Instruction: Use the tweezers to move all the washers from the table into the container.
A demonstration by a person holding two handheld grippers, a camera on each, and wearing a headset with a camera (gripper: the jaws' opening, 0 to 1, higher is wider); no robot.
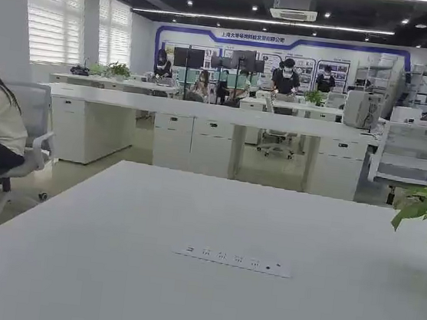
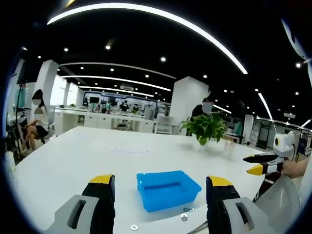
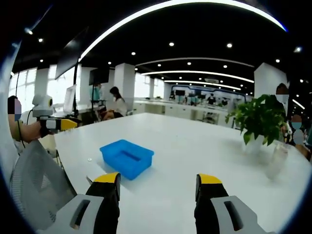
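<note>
The task is at its opening step, with nothing picked up yet. In the left gripper view the left gripper (image 2: 161, 183) hangs over the near edge of the table (image 2: 87, 161), its 2 jaws spread wide with nothing between them. The blue container (image 2: 167, 189) sits open-topped just ahead of it, close to that near edge and seemingly without any washers inside. Several small washers (image 2: 184, 210) lie loose on the table between the container and the near edge, most of them by the container's right-hand corner and 1 apart toward the left. A thin metal piece at the very edge, beside the right-hand jaw, is probably the tweezers (image 2: 196, 227), though too little of it shows to be sure.

In the right gripper view the right gripper (image 3: 158, 179) is likewise wide open and holds nothing, facing the container from the other side. A potted plant (image 3: 261, 119) stands toward the far edge, well apart from the work.

The next move calls for one gripper to come down on the tweezers and close along their length so the tips can be squeezed. The washers are flat and tiny, so pinching 1 cleanly off the smooth table will likely be the hard part.
</note>
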